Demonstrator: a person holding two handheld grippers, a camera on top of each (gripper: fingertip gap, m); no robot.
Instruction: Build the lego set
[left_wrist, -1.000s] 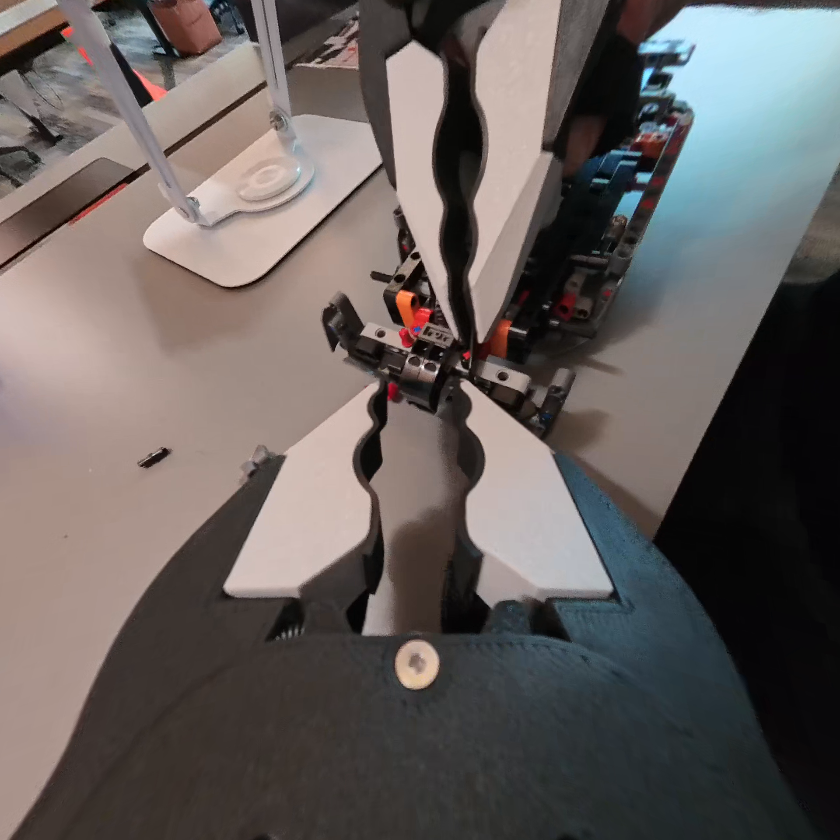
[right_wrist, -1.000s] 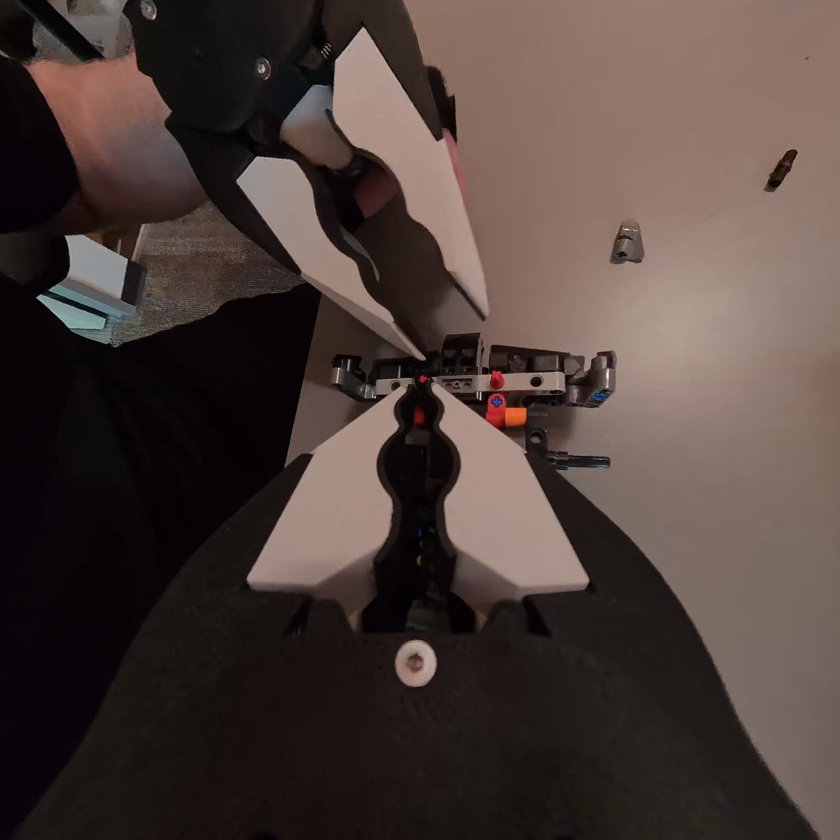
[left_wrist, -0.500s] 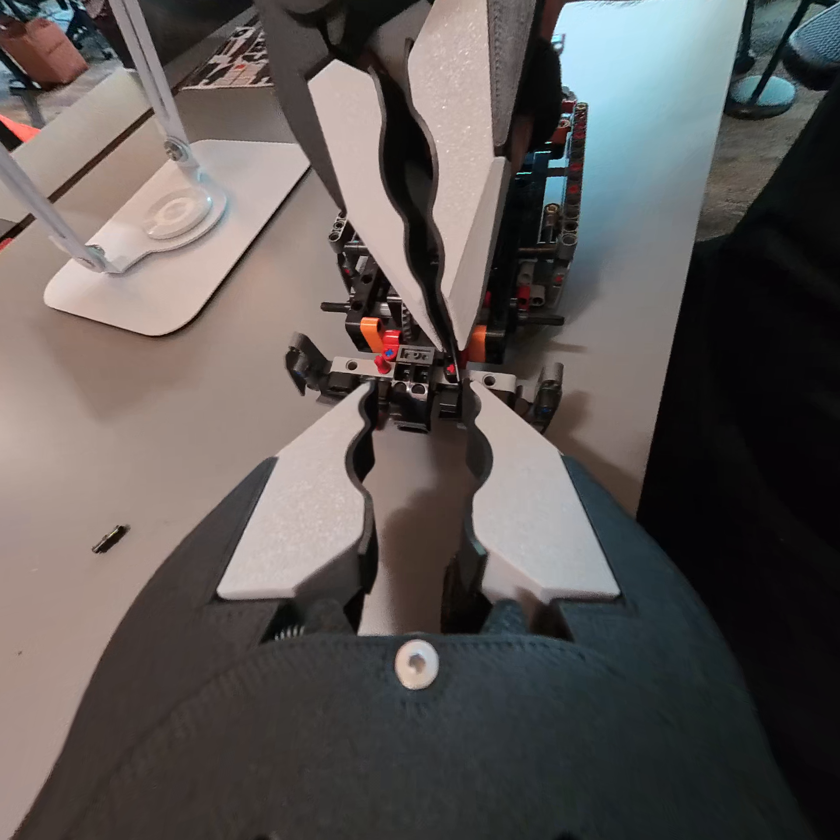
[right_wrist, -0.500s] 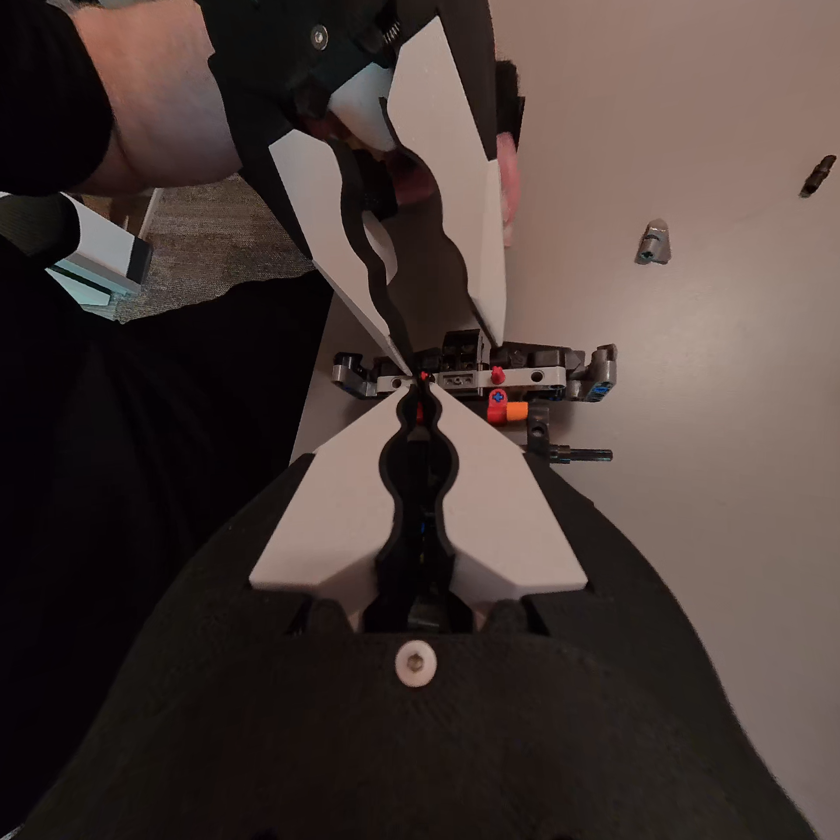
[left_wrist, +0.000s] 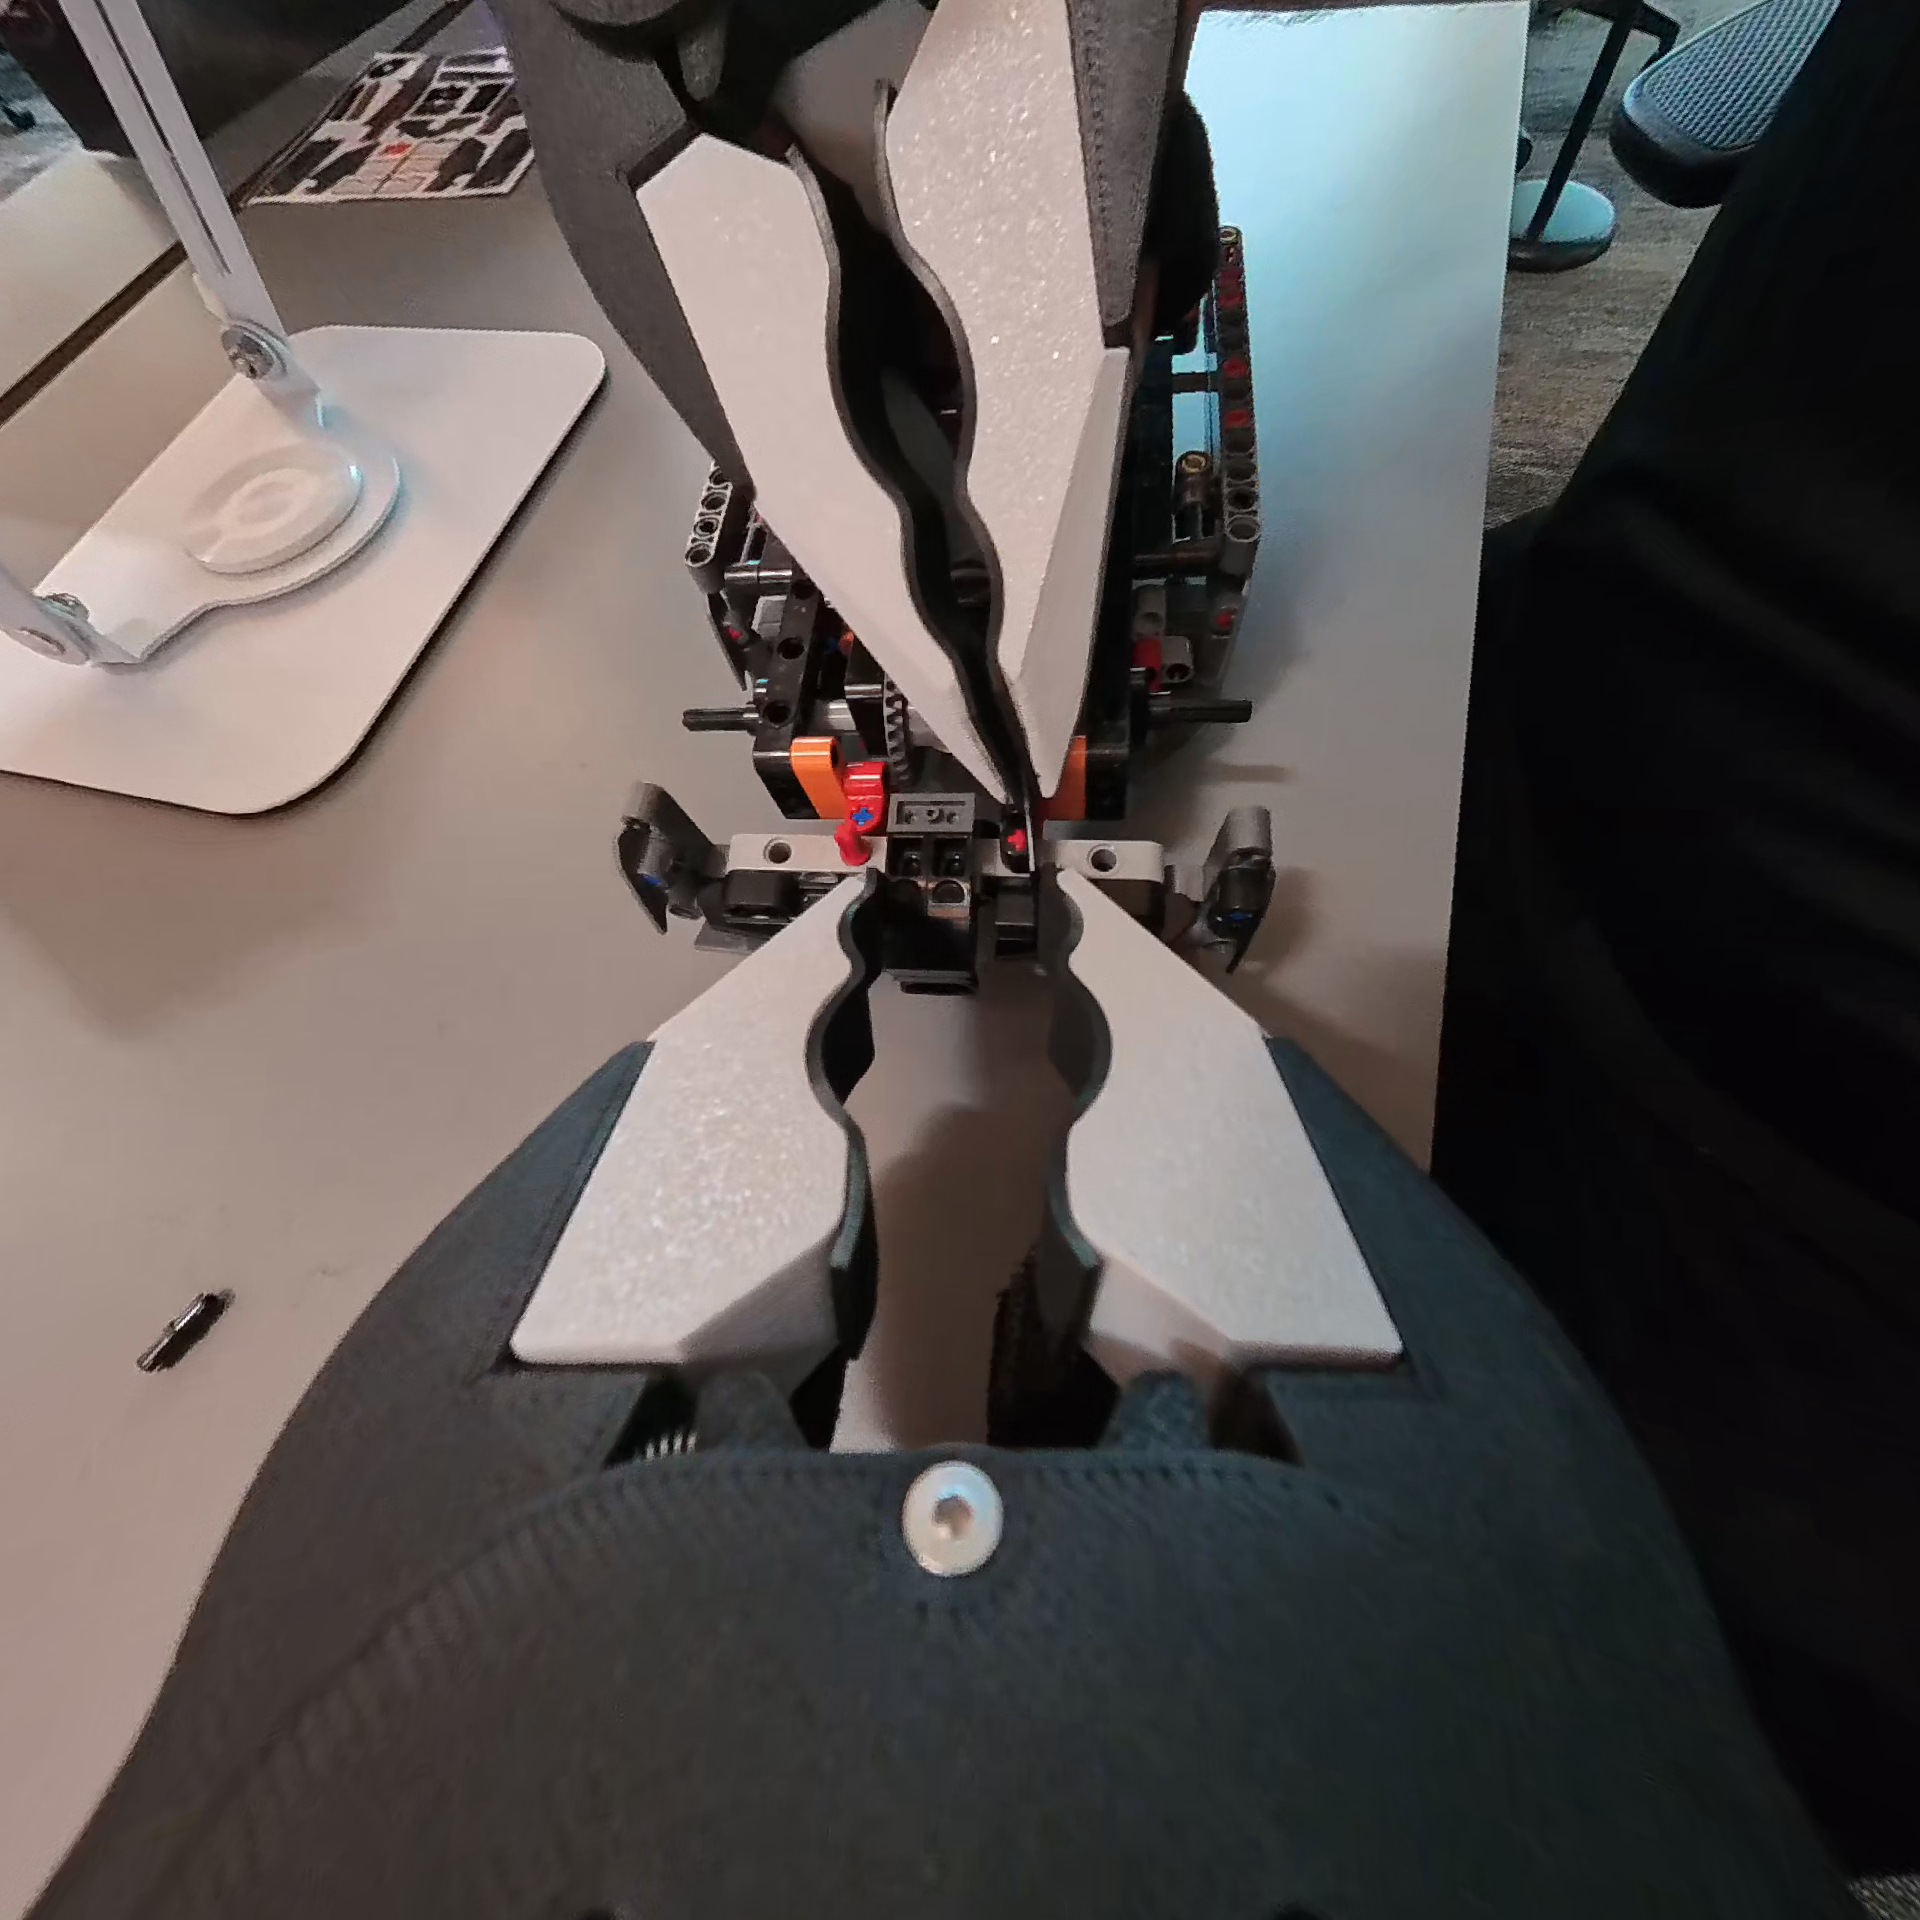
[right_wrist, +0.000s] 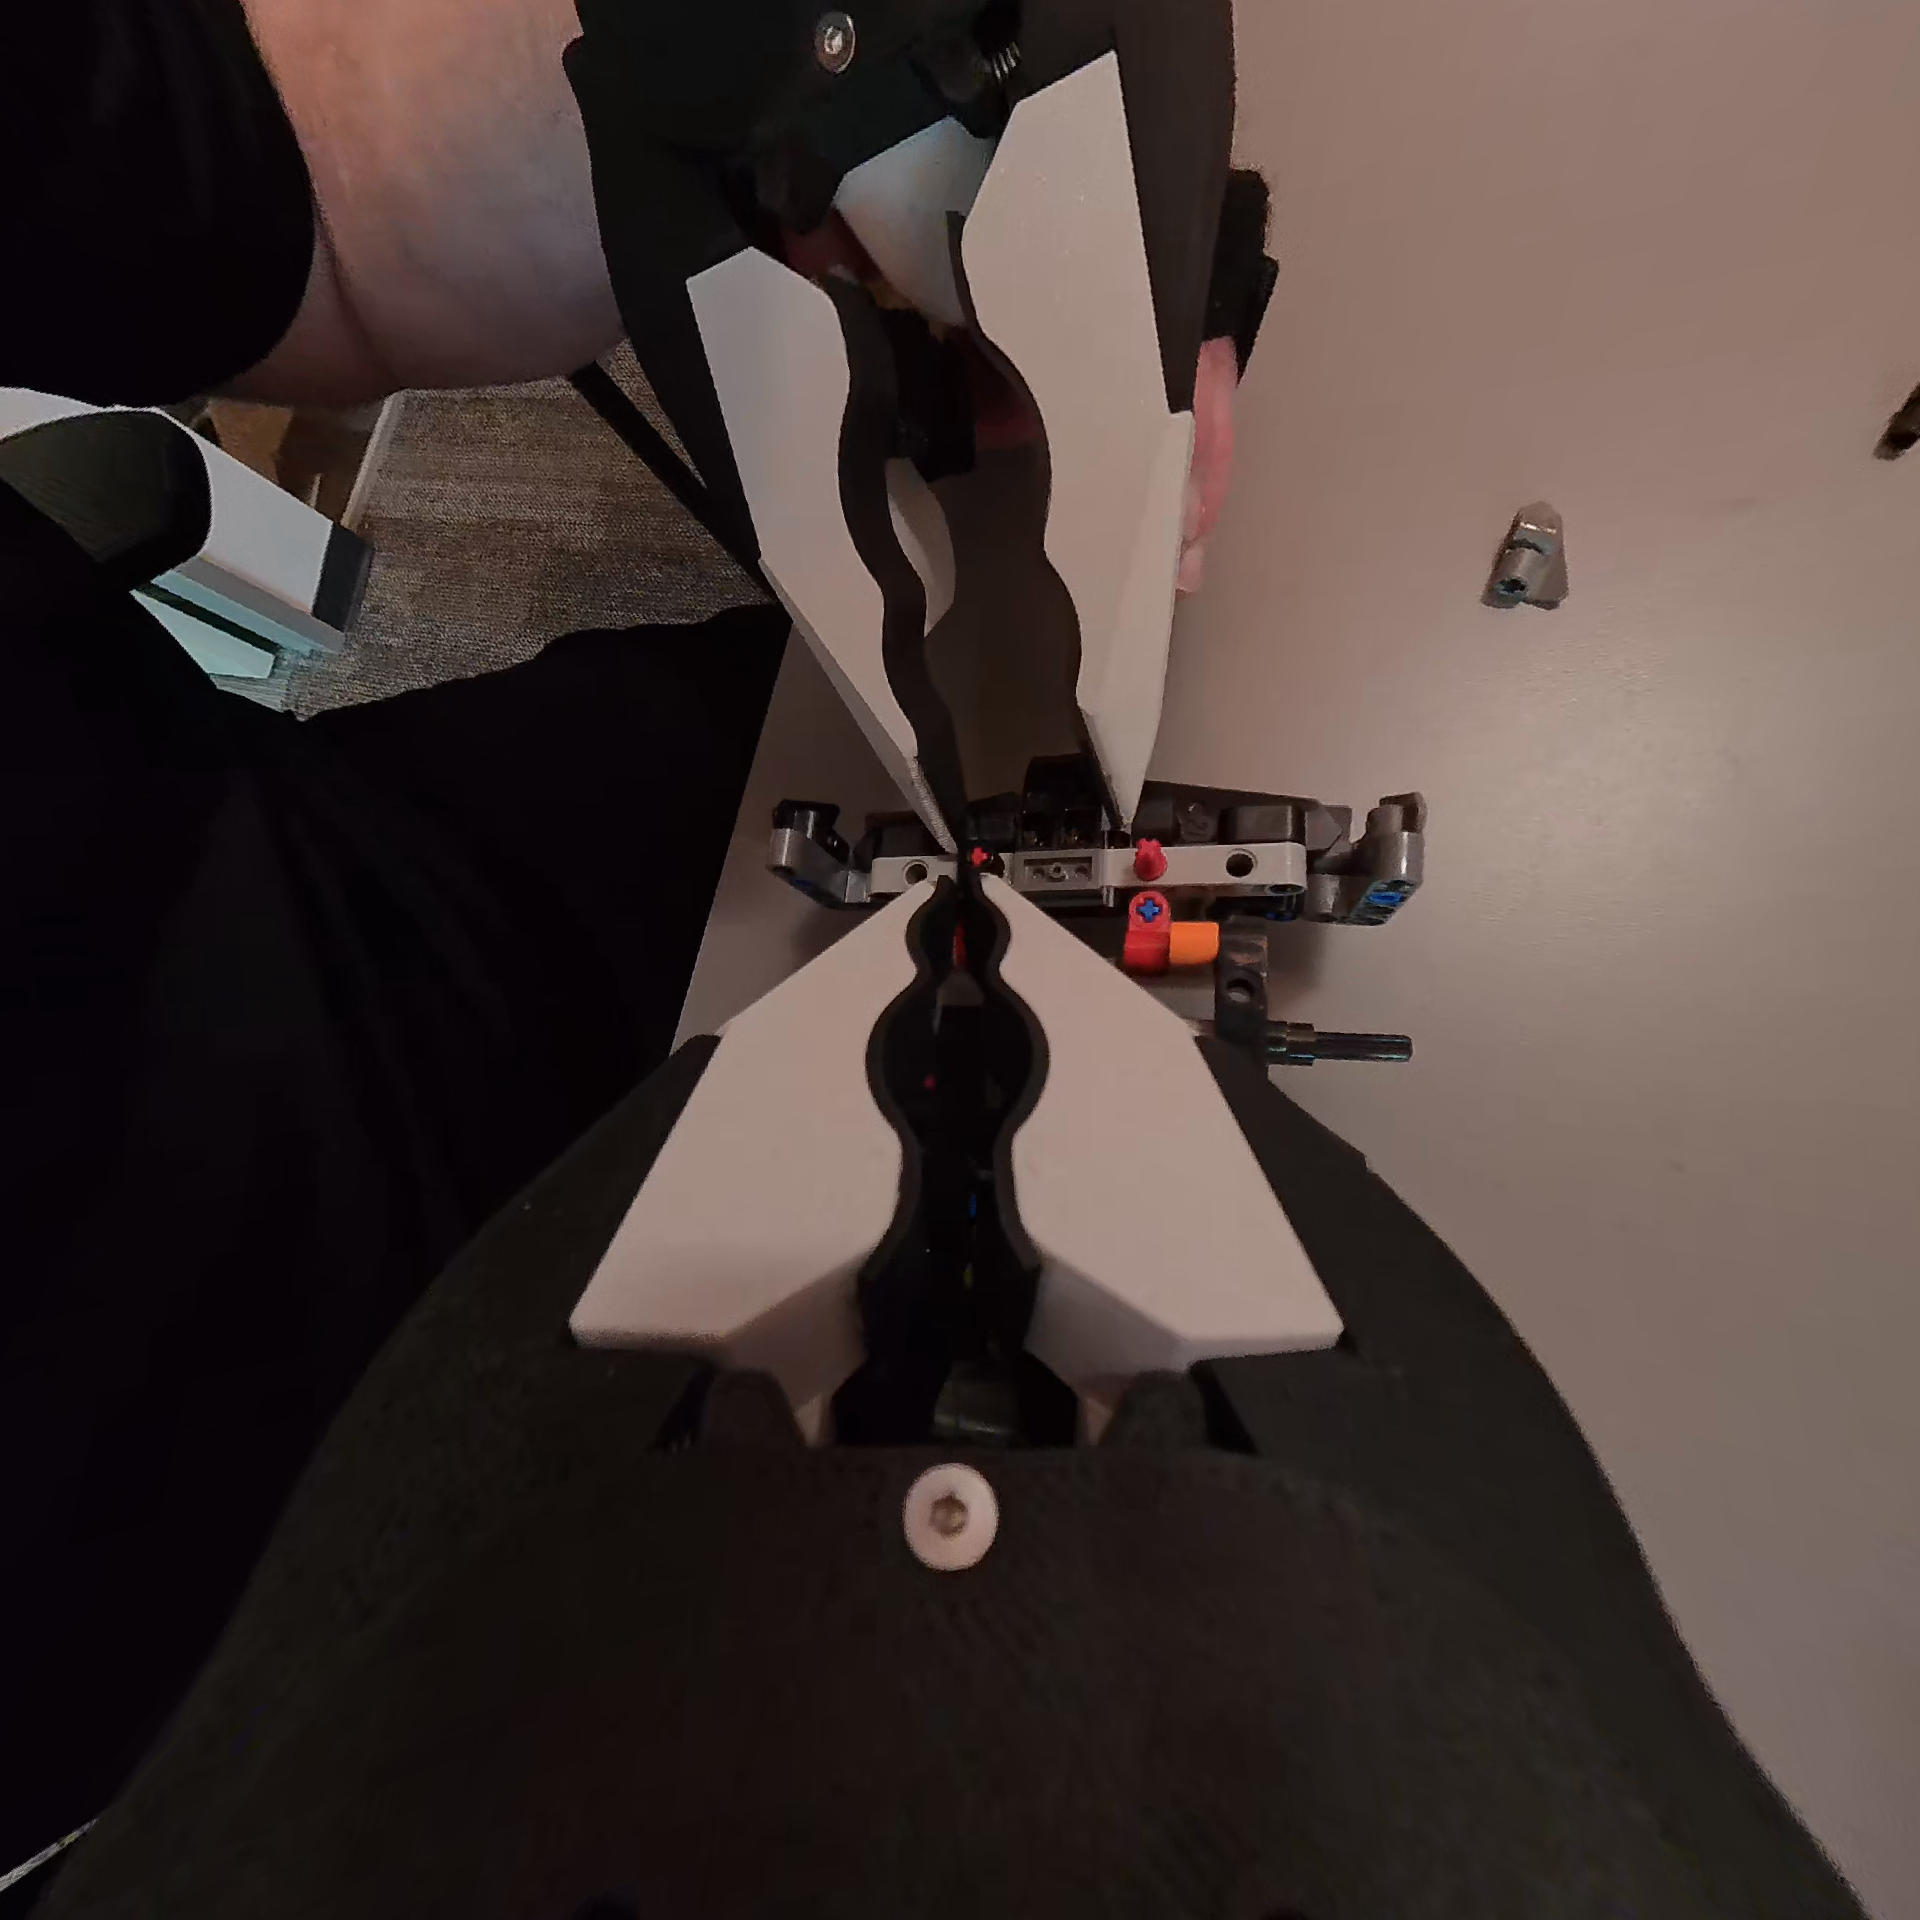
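Right wrist view shows the right gripper (right_wrist: 961, 894) pinching a red pin (right_wrist: 977, 858) on the lego car (right_wrist: 1091, 868); the left gripper (left_wrist: 951, 894) hugs its middle block. Pushing crooked could jam it.

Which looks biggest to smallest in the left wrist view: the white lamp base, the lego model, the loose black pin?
1. White lamp base
2. Lego model, partly hidden by the right gripper, so unsure against the base
3. Loose black pin, clearly smallest, though nearest the camera

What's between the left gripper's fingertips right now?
The left gripper has the lego model's black centre block between its tips, which press its sides; the grey beam flanks it. Clearest in the left wrist view.
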